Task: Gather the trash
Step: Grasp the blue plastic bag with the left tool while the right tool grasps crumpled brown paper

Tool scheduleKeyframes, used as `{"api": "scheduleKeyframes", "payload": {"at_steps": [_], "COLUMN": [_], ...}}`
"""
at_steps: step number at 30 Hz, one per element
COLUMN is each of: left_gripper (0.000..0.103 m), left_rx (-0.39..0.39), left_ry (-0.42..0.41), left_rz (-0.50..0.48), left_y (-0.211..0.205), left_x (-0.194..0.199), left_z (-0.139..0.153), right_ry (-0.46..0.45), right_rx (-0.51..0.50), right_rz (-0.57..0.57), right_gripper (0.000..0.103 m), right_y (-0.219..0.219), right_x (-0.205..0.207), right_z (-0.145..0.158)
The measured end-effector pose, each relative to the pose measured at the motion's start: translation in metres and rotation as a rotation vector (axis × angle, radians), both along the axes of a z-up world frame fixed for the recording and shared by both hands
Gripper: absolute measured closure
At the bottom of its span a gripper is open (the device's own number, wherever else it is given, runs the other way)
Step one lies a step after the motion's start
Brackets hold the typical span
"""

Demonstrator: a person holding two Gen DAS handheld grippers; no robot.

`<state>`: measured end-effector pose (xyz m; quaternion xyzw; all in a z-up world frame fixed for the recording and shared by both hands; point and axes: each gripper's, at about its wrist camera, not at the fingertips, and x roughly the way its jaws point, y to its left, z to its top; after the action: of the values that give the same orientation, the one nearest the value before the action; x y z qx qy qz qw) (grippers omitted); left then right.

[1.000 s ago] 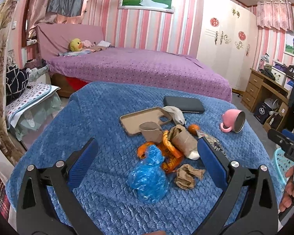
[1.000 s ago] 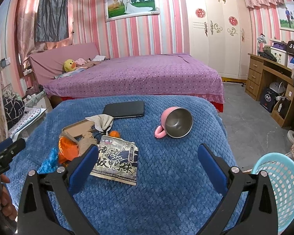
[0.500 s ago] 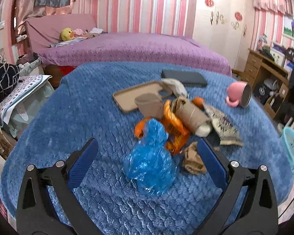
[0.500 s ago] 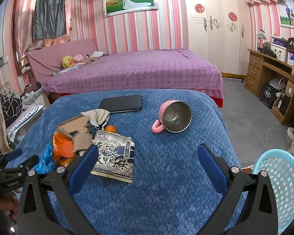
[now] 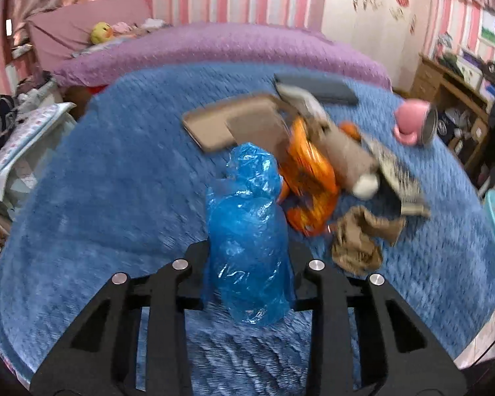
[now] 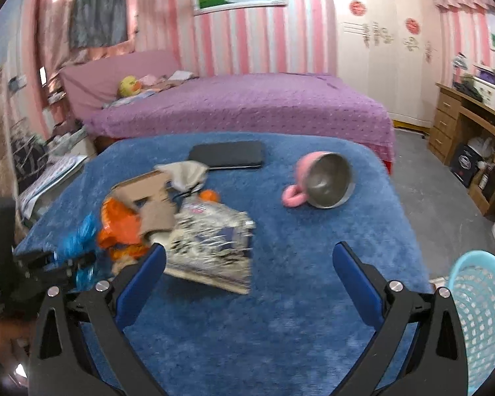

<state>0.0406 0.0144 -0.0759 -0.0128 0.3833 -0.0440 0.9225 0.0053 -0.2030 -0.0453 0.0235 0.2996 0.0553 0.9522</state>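
A crumpled blue plastic bag [image 5: 247,231] lies on the blue blanket at the near edge of a trash pile. My left gripper [image 5: 247,257] is shut on the bag's lower part. Behind it lie an orange wrapper [image 5: 308,178], a cardboard tube [image 5: 346,158], crumpled brown paper [image 5: 359,237] and a printed snack packet [image 6: 214,244]. My right gripper [image 6: 247,264] is open and empty above the blanket, with the snack packet by its left finger. The left gripper also shows in the right wrist view [image 6: 49,264], holding the blue bag [image 6: 79,241].
A light blue mesh basket [image 6: 481,310] stands on the floor at the right. A pink mug [image 6: 323,181] lies on its side. A dark phone [image 6: 227,155], a tan phone case [image 5: 227,125] and a grey cloth [image 6: 184,175] lie further back. A purple bed [image 6: 247,105] is behind.
My left gripper moved forward and closed on the blue bag; it was open before. My right gripper stayed open and drifted slightly closer to the snack packet.
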Motion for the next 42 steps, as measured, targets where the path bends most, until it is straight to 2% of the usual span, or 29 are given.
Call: {"api": "scheduleKeyframes", "payload": {"at_steps": [4, 12, 19, 21, 25, 28, 32, 42], "left_gripper": [0.072, 0.072, 0.072, 0.072, 0.071, 0.071, 0.071, 0.071], "left_rx": [-0.004, -0.014, -0.035, -0.049, -0.062, -0.059, -0.062, -0.061], "left_ry": [-0.075, -0.078, -0.077, -0.086, -0.107, -0.110, -0.115, -0.147], "left_rz": [0.095, 0.122, 0.124, 0.119, 0.109, 0.103, 0.104, 0.104], "left_y": [0.022, 0.046, 0.062, 0.064, 0.064, 0.061, 0.060, 0.053], "left_x": [-0.005, -0.008, -0.012, -0.012, -0.015, -0.015, -0.016, -0.019], "left_z": [0.017, 0.019, 0.019, 0.020, 0.025, 0.026, 0.029, 0.038], "right_ry": [0.003, 0.056, 0.162, 0.187, 0.217, 0.208, 0.160, 0.020], "right_rx": [-0.012, -0.046, -0.093, -0.099, -0.083, -0.065, -0.035, 0.011], "right_rz": [0.080, 0.193, 0.191, 0.188, 0.214, 0.242, 0.278, 0.254], "right_gripper": [0.004, 0.008, 0.031, 0.033, 0.053, 0.057, 0.058, 0.058], "right_y": [0.034, 0.105, 0.124, 0.124, 0.128, 0.129, 0.132, 0.104], "right_x": [0.001, 0.007, 0.026, 0.029, 0.031, 0.028, 0.014, -0.009], "right_z": [-0.007, -0.032, -0.063, -0.069, -0.076, -0.073, -0.057, -0.007]}}
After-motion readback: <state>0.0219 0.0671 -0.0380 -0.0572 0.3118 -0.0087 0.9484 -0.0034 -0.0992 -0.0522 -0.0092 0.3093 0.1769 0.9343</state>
